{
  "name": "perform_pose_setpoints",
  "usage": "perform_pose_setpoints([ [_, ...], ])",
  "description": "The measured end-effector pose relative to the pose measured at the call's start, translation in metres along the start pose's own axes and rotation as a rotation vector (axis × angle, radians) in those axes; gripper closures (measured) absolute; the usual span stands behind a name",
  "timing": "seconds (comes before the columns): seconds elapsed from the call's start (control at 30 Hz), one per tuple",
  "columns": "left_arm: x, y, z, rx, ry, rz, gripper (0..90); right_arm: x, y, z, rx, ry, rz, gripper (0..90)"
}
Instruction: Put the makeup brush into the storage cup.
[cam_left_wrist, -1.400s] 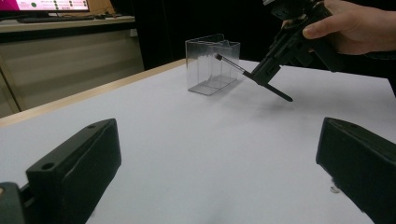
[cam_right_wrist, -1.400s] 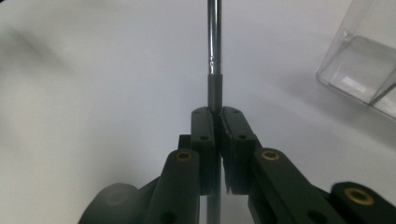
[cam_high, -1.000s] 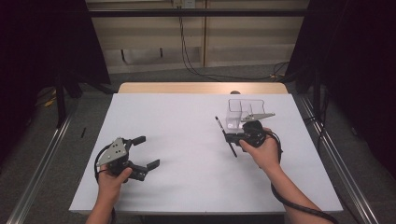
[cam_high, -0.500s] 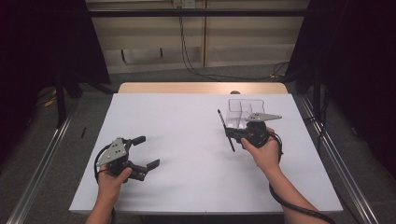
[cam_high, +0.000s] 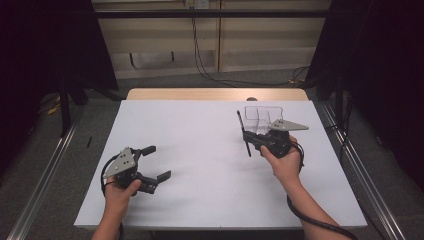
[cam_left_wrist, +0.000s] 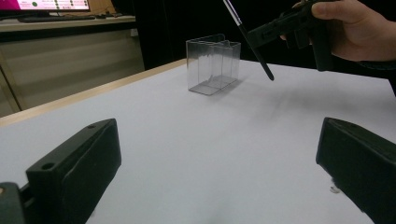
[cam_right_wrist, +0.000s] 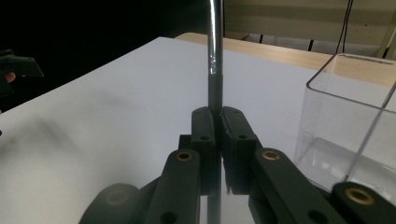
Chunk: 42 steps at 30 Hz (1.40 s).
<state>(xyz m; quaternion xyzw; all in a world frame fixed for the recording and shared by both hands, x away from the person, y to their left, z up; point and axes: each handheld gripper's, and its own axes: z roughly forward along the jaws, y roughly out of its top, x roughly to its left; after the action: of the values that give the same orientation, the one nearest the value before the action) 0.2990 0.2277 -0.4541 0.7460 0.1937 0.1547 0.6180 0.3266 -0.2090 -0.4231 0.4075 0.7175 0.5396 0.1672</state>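
At about two o'clock on the white table (cam_high: 210, 150), a slim black pen with a silver upper barrel (cam_high: 243, 135) is held clenched between the jaws of the right gripper (cam_high: 252, 140), lifted clear of the surface. In the right gripper view the two black pads (cam_right_wrist: 204, 128) are seen pressed against the barrel (cam_right_wrist: 214, 56), which rises almost upright from between them. Just beside it, toward one o'clock, a clear plastic organiser box with divided compartments (cam_high: 262, 119) stands upright with nothing inside that can be made out. At about eight o'clock the left gripper (cam_high: 156, 163) is rested on the table with its jaws released and wide apart, nothing between them; in the left gripper view the box (cam_left_wrist: 213, 63) and the pen (cam_left_wrist: 250, 42) are seen well beyond it.

The work in hand is judged to be the placing of the pen into the box. Several faults may be expected. The pen is gripped low on its length, so the long free end could be swung against the box rim and the light box tipped or pushed away. A thin round barrel could also be rotated or slid within the pads, and the tip could be caught on a divider wall. No support is being given to the box by the left gripper.
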Motion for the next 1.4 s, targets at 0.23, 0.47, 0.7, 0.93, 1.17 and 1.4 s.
perform_pose_setpoints([
  [0.23,0.0000,0.0000,0.0000,0.000,0.000,0.000,0.0,-0.0015,0.0003,-0.0022,-0.049,0.000,0.000,84.3],
  [0.47,-0.0002,-0.0001,-0.0001,-0.002,0.001,-0.005,0.0,-0.0021,0.0003,-0.0038,-0.088,-0.007,0.008,84.3],
  [0.7,-0.0003,0.0000,-0.0001,-0.002,0.001,-0.004,0.0,-0.0029,0.0020,-0.0058,-0.130,-0.018,0.000,84.3],
  [0.93,-0.0002,0.0000,-0.0001,-0.003,0.001,-0.004,0.0,-0.0049,0.0026,-0.0060,-0.153,-0.027,0.000,84.3],
  [1.17,-0.0004,0.0001,-0.0001,-0.007,0.000,-0.006,0.0,-0.0062,0.0042,-0.0071,-0.176,-0.034,-0.007,84.3],
  [1.4,-0.0003,0.0000,0.0000,-0.007,-0.001,-0.007,0.0,-0.0093,0.0056,-0.0078,-0.204,-0.040,0.006,84.2],
])
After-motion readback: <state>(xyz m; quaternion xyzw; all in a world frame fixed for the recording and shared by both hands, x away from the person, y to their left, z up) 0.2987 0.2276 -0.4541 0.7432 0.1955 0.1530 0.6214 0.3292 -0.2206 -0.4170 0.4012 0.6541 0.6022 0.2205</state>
